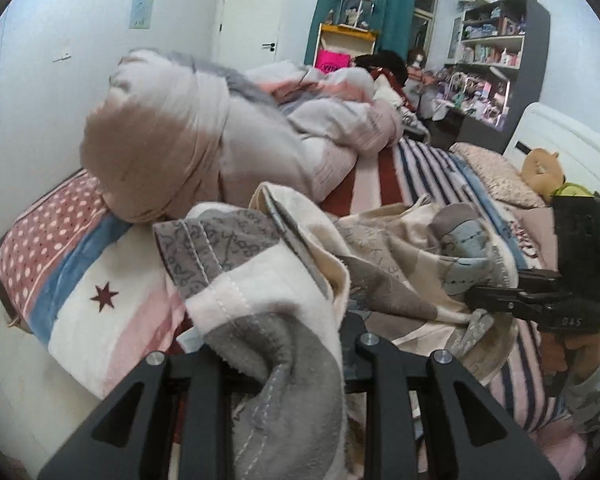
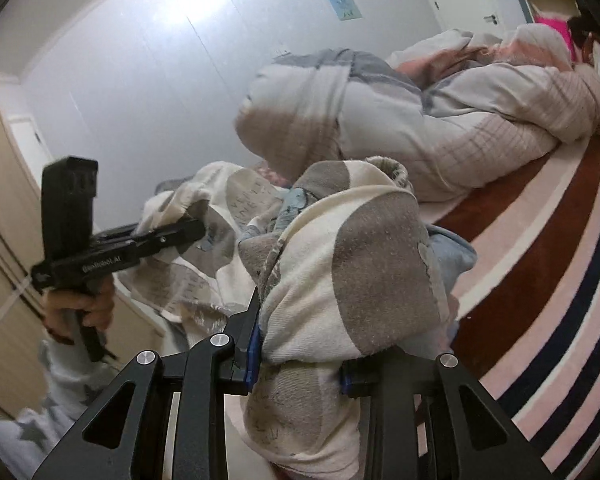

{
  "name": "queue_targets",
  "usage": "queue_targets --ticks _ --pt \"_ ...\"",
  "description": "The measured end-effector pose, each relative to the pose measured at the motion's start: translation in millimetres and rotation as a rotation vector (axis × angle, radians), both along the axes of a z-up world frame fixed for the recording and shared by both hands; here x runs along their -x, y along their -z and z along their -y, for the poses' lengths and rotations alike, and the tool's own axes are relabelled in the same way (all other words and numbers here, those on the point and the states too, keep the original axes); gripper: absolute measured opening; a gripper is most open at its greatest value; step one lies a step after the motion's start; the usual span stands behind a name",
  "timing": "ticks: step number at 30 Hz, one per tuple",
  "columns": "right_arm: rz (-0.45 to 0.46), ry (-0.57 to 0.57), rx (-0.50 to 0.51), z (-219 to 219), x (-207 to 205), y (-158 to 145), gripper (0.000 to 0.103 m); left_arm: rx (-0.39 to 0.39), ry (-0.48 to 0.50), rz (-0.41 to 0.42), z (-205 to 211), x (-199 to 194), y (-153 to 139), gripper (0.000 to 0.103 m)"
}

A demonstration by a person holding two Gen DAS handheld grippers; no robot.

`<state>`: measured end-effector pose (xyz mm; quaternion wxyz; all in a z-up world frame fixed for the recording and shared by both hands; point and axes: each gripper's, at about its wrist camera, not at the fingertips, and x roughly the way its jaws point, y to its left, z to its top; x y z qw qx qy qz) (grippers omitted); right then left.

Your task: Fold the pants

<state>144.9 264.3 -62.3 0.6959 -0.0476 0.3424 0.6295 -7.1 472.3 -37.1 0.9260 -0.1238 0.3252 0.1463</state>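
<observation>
The pants [image 1: 284, 276] are soft, patchwork cream, grey and pale blue fabric, bunched up above the striped bed. My left gripper [image 1: 296, 364] is shut on one bunched end of them; it also shows in the right wrist view [image 2: 196, 226], pinching the cloth. My right gripper [image 2: 300, 364] is shut on another thick fold of the pants [image 2: 360, 264]; it shows in the left wrist view [image 1: 474, 296] at the right, clamped on the far edge. The cloth hangs slack between the two grippers.
A rolled pale duvet [image 1: 204, 136] lies along the wall side of the bed. The bed cover [image 2: 540, 280] has red, pink and navy stripes. A pillow [image 1: 496, 172] and a plush toy [image 1: 540, 168] lie at the headboard. Shelves [image 1: 496, 52] stand beyond.
</observation>
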Motion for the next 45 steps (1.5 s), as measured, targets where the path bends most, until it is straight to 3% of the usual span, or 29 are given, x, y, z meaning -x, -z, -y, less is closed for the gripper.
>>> queue_targets --ticks 11,14,17,19,23,27,34,45 --pt "0.058 0.032 0.038 6 -4 8 0.031 0.022 0.013 0.035 -5 7 6 0.025" --pt "0.06 0.037 0.042 11 -1 5 0.035 0.018 0.008 0.032 -5 8 6 0.03" --pt "0.079 0.052 0.049 13 1 2 0.039 -0.002 -0.012 0.029 -1 12 2 0.04" --pt "0.095 0.068 0.051 18 2 -2 0.05 -0.048 -0.044 0.021 4 16 -2 0.057" --pt "0.114 0.1 0.045 40 6 -9 0.063 -0.135 -0.083 0.031 19 29 -17 0.07" --pt "0.134 0.13 0.053 73 14 -15 0.074 -0.207 -0.125 0.043 47 43 -33 0.084" --pt "0.173 0.204 0.039 150 26 -18 0.083 -0.29 -0.16 0.093 103 65 -50 0.093" --pt "0.313 0.443 -0.019 302 69 -34 0.098 -0.247 0.039 0.305 242 58 -63 0.095"
